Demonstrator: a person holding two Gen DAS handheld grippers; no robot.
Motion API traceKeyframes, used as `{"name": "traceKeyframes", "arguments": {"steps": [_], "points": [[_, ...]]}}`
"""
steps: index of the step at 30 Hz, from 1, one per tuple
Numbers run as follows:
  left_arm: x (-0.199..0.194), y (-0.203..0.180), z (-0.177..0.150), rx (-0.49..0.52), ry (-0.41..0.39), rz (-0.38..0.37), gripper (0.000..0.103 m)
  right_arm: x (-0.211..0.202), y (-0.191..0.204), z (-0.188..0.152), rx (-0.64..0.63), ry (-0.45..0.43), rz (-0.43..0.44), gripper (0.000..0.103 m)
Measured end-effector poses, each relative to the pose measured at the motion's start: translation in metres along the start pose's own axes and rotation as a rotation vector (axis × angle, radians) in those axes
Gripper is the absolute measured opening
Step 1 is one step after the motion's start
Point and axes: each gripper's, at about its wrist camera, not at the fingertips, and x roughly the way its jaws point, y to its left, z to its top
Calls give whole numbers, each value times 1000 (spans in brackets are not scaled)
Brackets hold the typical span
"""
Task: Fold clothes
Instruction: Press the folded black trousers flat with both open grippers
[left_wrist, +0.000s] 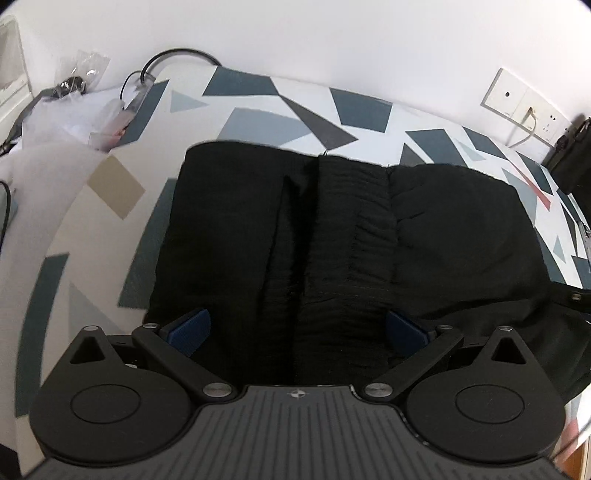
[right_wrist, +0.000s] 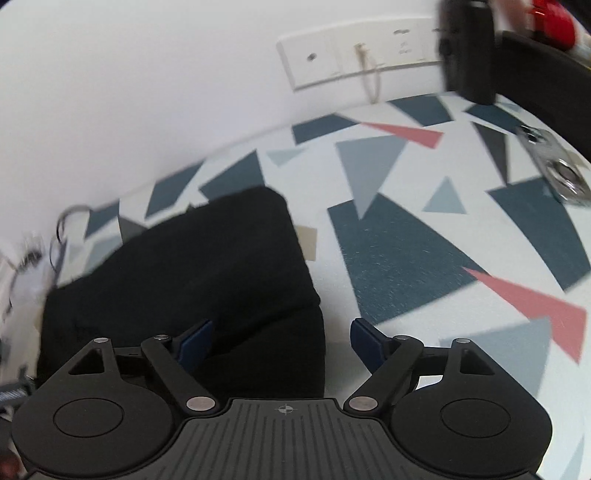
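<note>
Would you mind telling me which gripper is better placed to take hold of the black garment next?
Probably left: the left gripper sits open over the black garment; the right gripper straddles only its edge.

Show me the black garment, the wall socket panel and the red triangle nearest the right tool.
black garment (left_wrist: 332, 229): left wrist view, on its gathered middle strip.
wall socket panel (right_wrist: 354, 62): right wrist view, on the plate by the plugged cable.
red triangle (right_wrist: 535, 306): right wrist view, on the middle of the printed shape.
</note>
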Motion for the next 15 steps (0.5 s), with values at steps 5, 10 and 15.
{"name": "traceKeyframes", "arguments": {"steps": [5,10,15], "points": [[-7,23,13,-58,-40,-56,103,32,21,12,-102,75,1,88],[15,54,19,-90,26,-96,103,52,30,15,-144,175,4,100],[34,81,11,-197,67,-176,103,56,30,13,-187,196,21,102]]}}
